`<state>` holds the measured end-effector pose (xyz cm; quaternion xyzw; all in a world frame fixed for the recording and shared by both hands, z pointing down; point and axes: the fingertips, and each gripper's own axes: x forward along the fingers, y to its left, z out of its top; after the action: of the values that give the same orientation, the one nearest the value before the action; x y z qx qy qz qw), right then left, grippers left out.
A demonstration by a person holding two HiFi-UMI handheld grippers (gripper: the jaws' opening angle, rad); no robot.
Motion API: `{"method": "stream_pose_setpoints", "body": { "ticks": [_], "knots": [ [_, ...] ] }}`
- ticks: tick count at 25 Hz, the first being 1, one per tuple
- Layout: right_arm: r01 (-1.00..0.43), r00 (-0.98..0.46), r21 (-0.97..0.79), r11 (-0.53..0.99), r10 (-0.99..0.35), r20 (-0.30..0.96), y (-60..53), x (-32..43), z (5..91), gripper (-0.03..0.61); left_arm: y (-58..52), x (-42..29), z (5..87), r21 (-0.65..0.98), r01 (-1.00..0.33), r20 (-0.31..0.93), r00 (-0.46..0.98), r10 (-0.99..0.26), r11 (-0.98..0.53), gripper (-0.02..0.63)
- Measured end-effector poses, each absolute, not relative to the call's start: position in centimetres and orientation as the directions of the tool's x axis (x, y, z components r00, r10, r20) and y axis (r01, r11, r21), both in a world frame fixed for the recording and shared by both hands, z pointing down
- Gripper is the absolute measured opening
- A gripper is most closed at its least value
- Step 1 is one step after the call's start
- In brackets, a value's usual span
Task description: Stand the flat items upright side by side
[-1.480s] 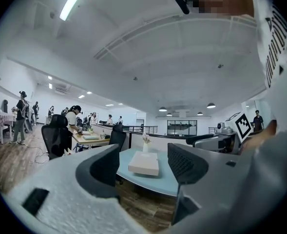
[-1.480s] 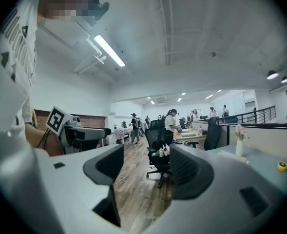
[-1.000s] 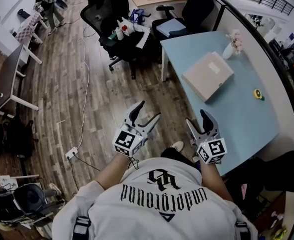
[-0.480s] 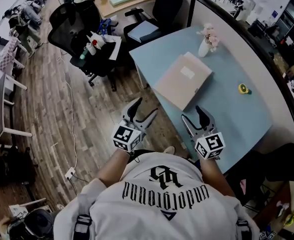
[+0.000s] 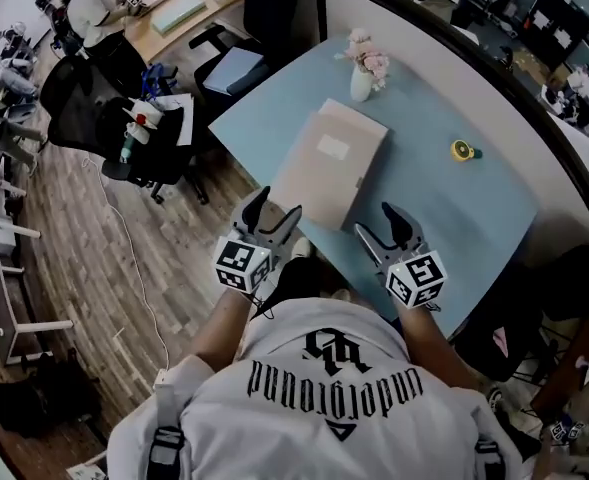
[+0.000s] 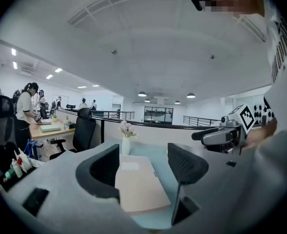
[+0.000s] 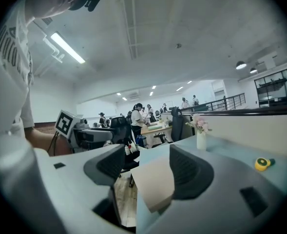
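Observation:
A beige flat stack (image 5: pixel 329 163) with a white label lies flat on the light blue table (image 5: pixel 444 208), reaching its near edge. My left gripper (image 5: pixel 277 206) hovers open at the stack's near left corner, with nothing between its fingers. My right gripper (image 5: pixel 374 220) stands open over the table edge, just right of the stack's near end. In the left gripper view the stack (image 6: pixel 136 182) lies straight ahead between the open jaws of the left gripper (image 6: pixel 143 165). The right gripper view shows the stack's corner (image 7: pixel 155 182) between the open jaws of the right gripper (image 7: pixel 145 167), not touched.
A white vase of pink flowers (image 5: pixel 362 68) stands behind the stack near the partition wall (image 5: pixel 444 43). A yellow tape measure (image 5: pixel 461 150) lies to the right. Black office chairs (image 5: pixel 114 118) and cables crowd the wooden floor at left; people work at a far desk (image 5: pixel 179 13).
The view has swung toward the blue table, which now lies right ahead. Both grippers have come up to the stack's near end. Their jaws stay open and empty.

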<state>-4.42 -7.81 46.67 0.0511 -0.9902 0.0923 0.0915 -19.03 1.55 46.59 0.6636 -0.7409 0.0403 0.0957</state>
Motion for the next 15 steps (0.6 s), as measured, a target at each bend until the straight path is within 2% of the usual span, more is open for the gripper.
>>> {"method": "stream_pose_setpoints", "body": {
  "ticks": [5, 15],
  "knots": [
    [-0.197, -0.957, -0.223, 0.955, -0.137, 0.257, -11.4, -6.6, 49.1, 0.287, -3.2, -22.1, 48.5, 0.089, -0.995, 0.264, -0.02, -0.964, 0.045, 0.321],
    [-0.419, -0.852, -0.385, 0.822, -0.21, 0.48, -16.6, -11.7, 59.6, 0.29, -9.3, -29.6, 58.3, 0.177, -0.983, 0.507, 0.127, -0.852, -0.042, 0.319]
  ]
}}
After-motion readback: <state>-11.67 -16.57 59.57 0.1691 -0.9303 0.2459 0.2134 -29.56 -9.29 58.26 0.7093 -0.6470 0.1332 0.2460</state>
